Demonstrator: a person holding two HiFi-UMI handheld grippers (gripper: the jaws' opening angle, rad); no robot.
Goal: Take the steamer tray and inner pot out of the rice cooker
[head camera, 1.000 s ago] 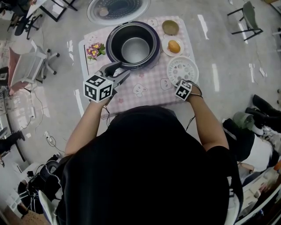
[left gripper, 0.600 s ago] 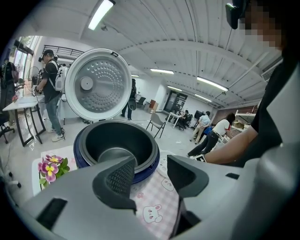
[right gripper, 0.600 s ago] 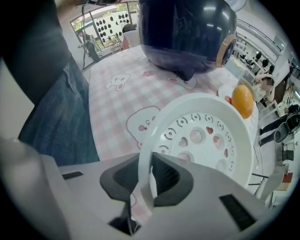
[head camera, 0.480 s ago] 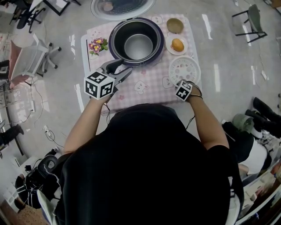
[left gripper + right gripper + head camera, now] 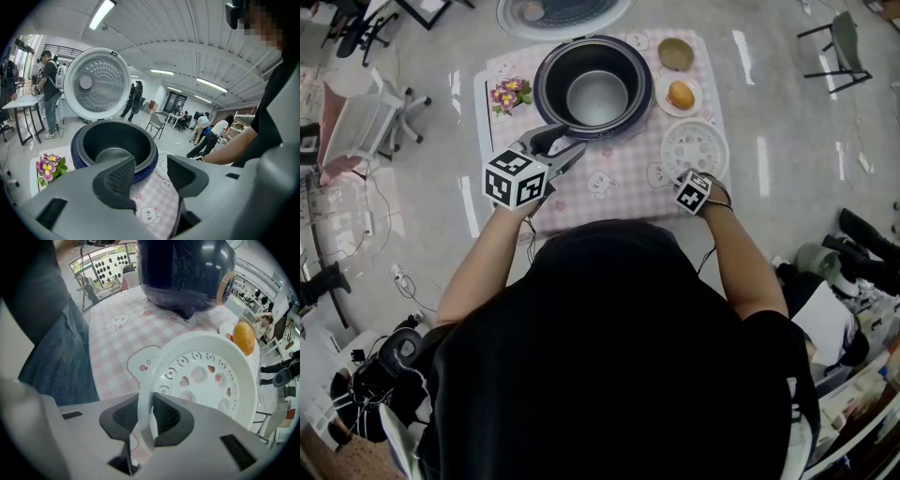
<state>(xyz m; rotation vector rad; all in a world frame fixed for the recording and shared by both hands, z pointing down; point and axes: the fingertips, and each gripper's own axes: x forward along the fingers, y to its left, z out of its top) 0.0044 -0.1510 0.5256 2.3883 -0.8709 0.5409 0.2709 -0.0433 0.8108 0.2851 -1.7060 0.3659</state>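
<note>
Jaws of our right gripper (image 5: pixel 145 414), just eased apart to a narrow gap, straddle the near rim of the steamer tray (image 5: pixel 206 376), which lies on the table (image 5: pixel 619 192) by its right edge. Our left gripper (image 5: pixel 149 165) hangs open and empty beside the rice cooker (image 5: pixel 546 92) at the far edge, with the inner pot (image 5: pixel 596 97) inside it.

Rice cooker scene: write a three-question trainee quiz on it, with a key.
1. True or false: the steamer tray lies on the table, outside the rice cooker.
2. Between the jaws of the right gripper stands: A) the tray's rim B) an orange fruit C) nothing.
3. Is the inner pot out yet?
Key: 1 true. 2 A; those jaws have just been opening. 3 No, it sits in the cooker; the left gripper is open and empty.
</note>
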